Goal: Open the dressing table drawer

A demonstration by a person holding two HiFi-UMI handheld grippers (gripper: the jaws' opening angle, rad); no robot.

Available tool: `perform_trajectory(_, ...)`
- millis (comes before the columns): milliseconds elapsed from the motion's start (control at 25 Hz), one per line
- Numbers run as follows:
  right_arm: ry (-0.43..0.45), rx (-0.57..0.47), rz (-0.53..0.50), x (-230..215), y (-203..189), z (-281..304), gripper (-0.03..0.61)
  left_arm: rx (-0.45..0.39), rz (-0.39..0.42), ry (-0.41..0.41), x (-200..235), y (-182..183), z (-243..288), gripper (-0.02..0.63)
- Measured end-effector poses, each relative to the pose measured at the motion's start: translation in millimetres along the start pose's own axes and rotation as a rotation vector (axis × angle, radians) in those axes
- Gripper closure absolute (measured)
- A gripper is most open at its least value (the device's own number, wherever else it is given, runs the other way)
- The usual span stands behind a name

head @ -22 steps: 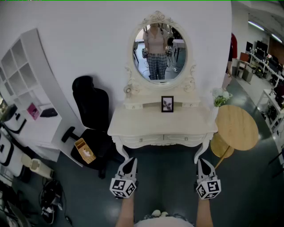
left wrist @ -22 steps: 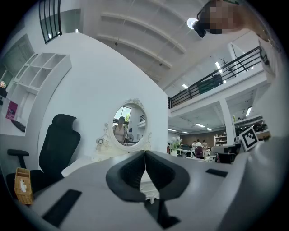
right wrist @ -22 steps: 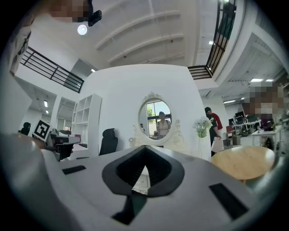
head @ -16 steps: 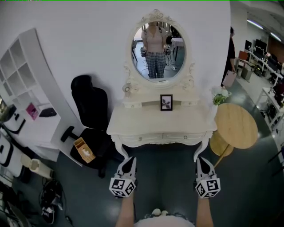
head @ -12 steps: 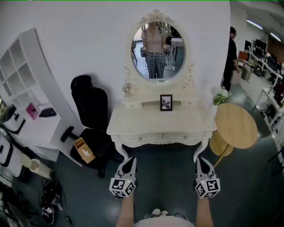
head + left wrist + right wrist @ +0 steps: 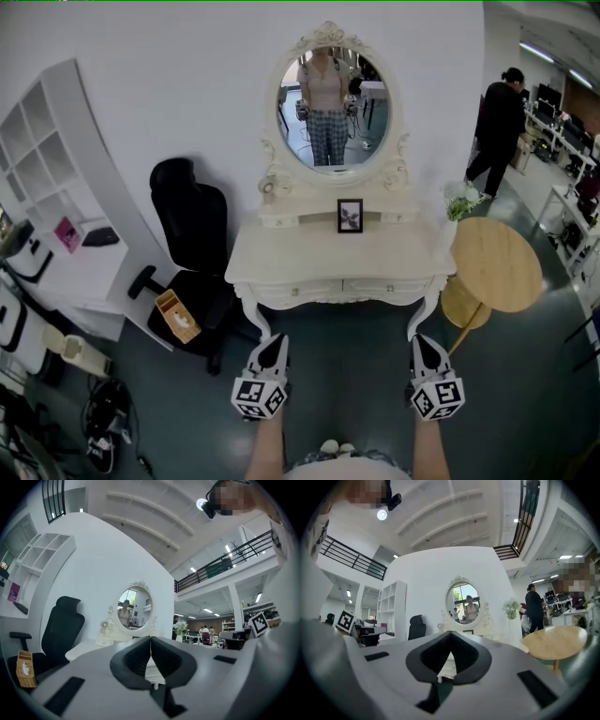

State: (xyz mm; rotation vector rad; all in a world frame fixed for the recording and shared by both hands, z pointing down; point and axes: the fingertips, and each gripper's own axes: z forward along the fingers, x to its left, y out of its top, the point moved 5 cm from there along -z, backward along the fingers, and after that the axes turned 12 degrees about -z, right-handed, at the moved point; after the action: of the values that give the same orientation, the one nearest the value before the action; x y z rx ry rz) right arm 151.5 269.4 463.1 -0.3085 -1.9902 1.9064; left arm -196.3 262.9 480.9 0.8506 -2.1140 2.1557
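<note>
The dressing table point(image 6: 281, 262) stands against the white wall, in front of the person. Its two drawers sit side by side in the front panel under the tabletop, the left drawer point(image 6: 298, 291) and the right drawer point(image 6: 380, 287). Both are closed, flush with the panel. On the tabletop, at the back, a small photo frame point(image 6: 350, 216) stands upright, and above it there is an oval mirror point(image 6: 335, 98) which shows the person's reflection.

The left gripper point(image 6: 274, 339) is held level before the left leg of the table and does not touch it. In the left gripper view its jaws are pressed together at the tips and nothing is between them. The right gripper point(image 6: 422, 339) is held the same way before the right leg, also apart from the table. Its jaws are clenched too, and empty. Both grippers are below the drawers in the head view and near them, but not in contact.

A black chair point(image 6: 192, 234) stands just beside the table on the left, with a small box point(image 6: 176, 317) on its seat. On the right there is a round wooden table point(image 6: 497, 267), and flowers point(image 6: 462, 202) between it and the dressing table. Another person point(image 6: 497, 122) walks far at the right.
</note>
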Motion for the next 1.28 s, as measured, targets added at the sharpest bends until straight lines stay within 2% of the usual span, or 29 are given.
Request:
perform_trajectory(280, 0.037, -0.005, 0.006, 8, -2, -8, 0.564, 0.000, 0.005, 0.006, -3, -2, -10, 0.586)
perform_trajectory(360, 0.052, -0.019, 0.016, 11, 0, -9, 0.528, 0.001, 0.005, 0.007, -3, -2, -13, 0.586)
perform_trajectory(480, 0.051, -0.041, 0.027, 12, 4, -9, 0.386, 0.006, 0.008, 0.006, -4, -4, -15, 0.586)
perform_trajectory(600, 0.008, -0.060, 0.038, 11, 7, -11, 0.216, 0.012, 0.004, 0.007, -4, -5, -18, 0.586)
perform_trajectory(720, -0.038, -0.053, 0.042, 9, 6, -12, 0.127, 0.010, 0.011, 0.008, -3, -4, -20, 0.586)
perform_trajectory(840, -0.043, -0.043, 0.035, 11, 6, -10, 0.106, 0.009, 0.013, 0.000, -2, -3, -19, 0.586)
perform_trajectory(1280, -0.083, -0.057, 0.035, 17, 8, -13, 0.105, 0.012, 0.010, -0.049, 3, -1, -9, 0.586)
